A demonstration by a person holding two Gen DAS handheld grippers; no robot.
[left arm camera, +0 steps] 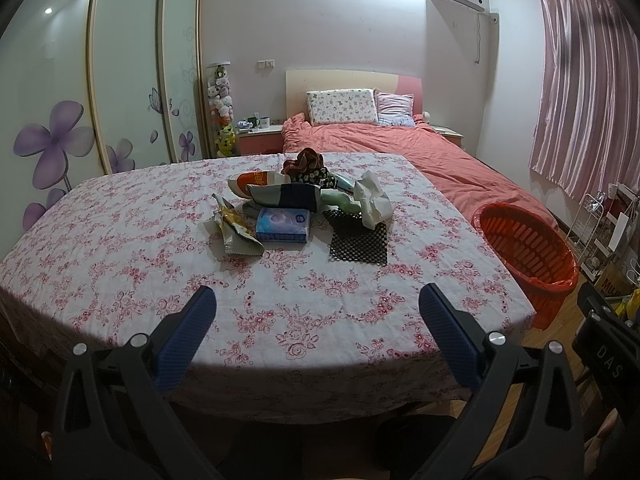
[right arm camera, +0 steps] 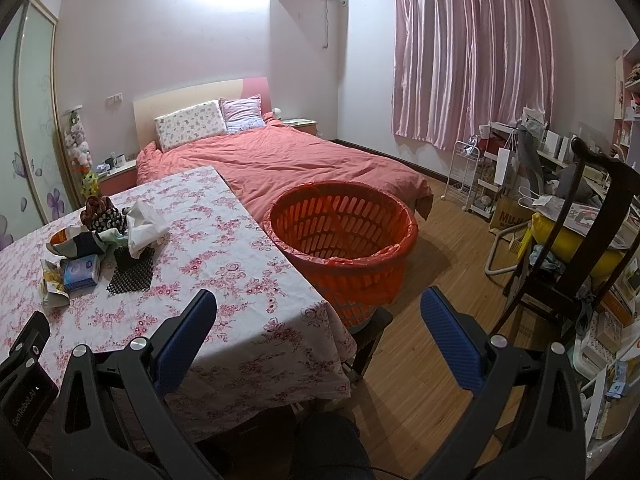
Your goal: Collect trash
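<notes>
Foil is the first thing we meet on the left of the pile: a crumpled snack wrapper (left arm camera: 234,230) lies flat on the floral tablecloth (left arm camera: 120,240), just beside a blue tissue pack (left arm camera: 283,225). Behind these sit more crushed packets and some cloth, then a black mesh mat (left arm camera: 358,238) with a crumpled white tissue (left arm camera: 372,200) resting on its far edge. Further right, off the table edge, the orange basket (left arm camera: 524,248) with its red liner stands open and seems empty. Our left gripper (left arm camera: 316,320) hangs over the near cloth with its jaws spread wide, nothing between them; our right gripper (right arm camera: 318,322) is likewise spread and empty, aimed between table corner and basket. We judge nothing is collected yet. For a clean first pick we should come down on the wrapper's raised crease or the tissue's peak, so we pinch trash only and don't snag the tablecloth or drag the mat along.
</notes>
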